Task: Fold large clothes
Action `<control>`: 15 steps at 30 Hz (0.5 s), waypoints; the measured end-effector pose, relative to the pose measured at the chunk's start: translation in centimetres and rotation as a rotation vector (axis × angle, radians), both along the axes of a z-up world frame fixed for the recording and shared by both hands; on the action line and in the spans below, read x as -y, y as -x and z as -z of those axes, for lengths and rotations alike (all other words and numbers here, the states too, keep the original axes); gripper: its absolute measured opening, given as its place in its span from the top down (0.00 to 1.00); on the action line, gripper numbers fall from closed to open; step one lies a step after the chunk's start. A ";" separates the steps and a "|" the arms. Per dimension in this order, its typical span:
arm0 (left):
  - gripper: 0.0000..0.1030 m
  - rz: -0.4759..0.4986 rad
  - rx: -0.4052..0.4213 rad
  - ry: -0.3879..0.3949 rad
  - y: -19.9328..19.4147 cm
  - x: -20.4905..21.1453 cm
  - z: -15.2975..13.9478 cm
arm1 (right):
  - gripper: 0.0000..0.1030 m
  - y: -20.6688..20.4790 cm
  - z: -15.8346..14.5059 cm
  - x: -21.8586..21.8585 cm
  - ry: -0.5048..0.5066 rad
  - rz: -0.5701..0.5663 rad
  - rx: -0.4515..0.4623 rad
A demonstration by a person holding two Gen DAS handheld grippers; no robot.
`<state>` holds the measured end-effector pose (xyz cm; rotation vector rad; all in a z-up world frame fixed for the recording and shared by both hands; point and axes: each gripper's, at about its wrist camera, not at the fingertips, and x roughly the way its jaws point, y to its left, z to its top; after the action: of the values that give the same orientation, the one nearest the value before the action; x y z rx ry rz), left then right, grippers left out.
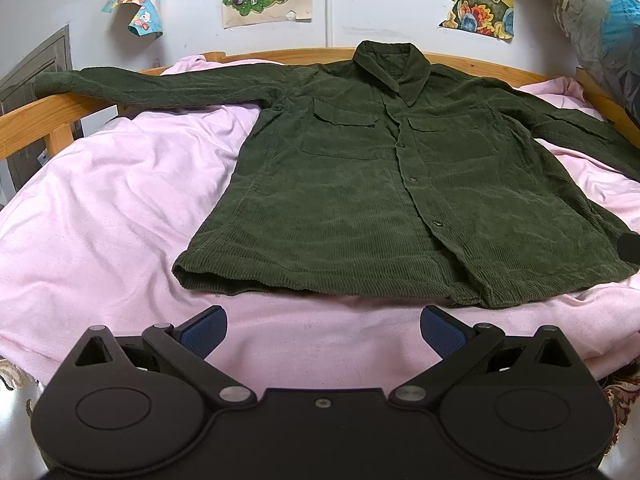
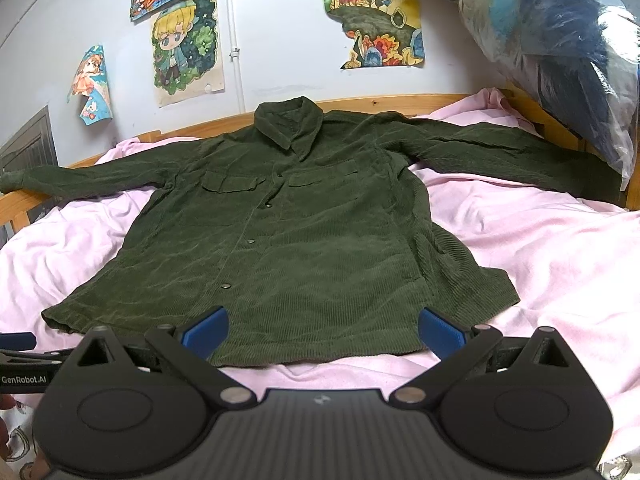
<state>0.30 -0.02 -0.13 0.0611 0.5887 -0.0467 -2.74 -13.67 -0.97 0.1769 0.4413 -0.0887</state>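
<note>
A dark green corduroy shirt-jacket [image 1: 360,200] lies flat and buttoned on the pink bedsheet [image 1: 112,200], collar at the far side, both sleeves spread out sideways. It also shows in the right wrist view [image 2: 296,248]. My left gripper [image 1: 323,330] is open and empty, hovering just short of the hem. My right gripper [image 2: 323,330] is open and empty, over the hem's right part. The left gripper's edge [image 2: 16,354] shows at the left of the right wrist view.
A wooden bed rail [image 1: 280,56] runs along the far side and the left side [image 1: 36,120]. A plastic bag of clothes [image 2: 560,60] sits at the far right corner over the right sleeve end. Posters hang on the wall [image 2: 184,48].
</note>
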 end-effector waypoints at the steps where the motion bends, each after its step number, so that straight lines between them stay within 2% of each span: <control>1: 0.01 0.000 0.000 0.001 0.0 0.0 0.0 | 0.00 0.0 0.0 0.0 0.000 0.000 0.001; 15: 0.01 -0.005 -0.004 0.007 0.0 -0.2 -0.2 | 0.00 0.0 -0.1 0.1 -0.004 0.002 0.004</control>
<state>0.26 0.19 0.05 0.0522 0.5924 -0.0438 -2.74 -13.77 -0.89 0.1813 0.4379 -0.0893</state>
